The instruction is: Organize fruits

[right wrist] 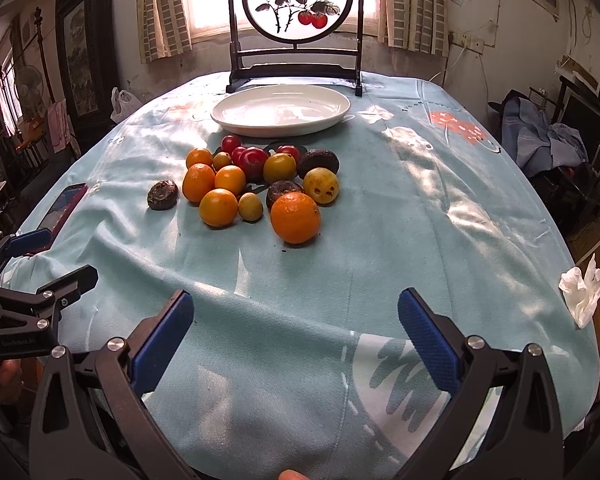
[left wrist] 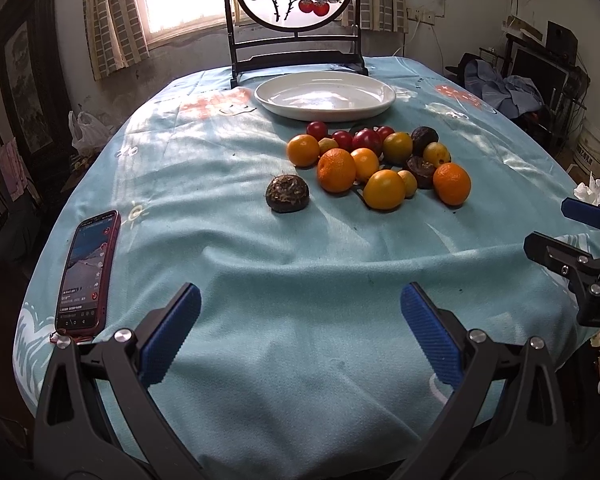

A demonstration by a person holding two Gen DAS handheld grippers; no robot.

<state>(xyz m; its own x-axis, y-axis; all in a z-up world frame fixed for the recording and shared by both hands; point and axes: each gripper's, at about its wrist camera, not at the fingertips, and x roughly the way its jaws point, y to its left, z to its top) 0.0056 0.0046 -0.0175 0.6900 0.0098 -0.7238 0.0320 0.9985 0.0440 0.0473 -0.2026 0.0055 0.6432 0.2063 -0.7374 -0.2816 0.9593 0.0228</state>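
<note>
A pile of fruit (left wrist: 374, 160) lies on the blue tablecloth: several oranges, yellow plums, red plums and dark brown fruits; it also shows in the right wrist view (right wrist: 256, 184). One dark brown fruit (left wrist: 287, 193) sits apart to the pile's left, also seen in the right wrist view (right wrist: 163, 195). An empty white oval plate (left wrist: 325, 95) stands behind the pile, likewise in the right wrist view (right wrist: 281, 109). My left gripper (left wrist: 300, 320) is open and empty near the table's front edge. My right gripper (right wrist: 294, 320) is open and empty, also well short of the fruit.
A red phone (left wrist: 88, 270) lies at the front left of the table. A dark framed round screen (left wrist: 296, 16) stands behind the plate. A crumpled white tissue (right wrist: 584, 286) lies at the table's right edge. Furniture and clothes crowd the room's right side.
</note>
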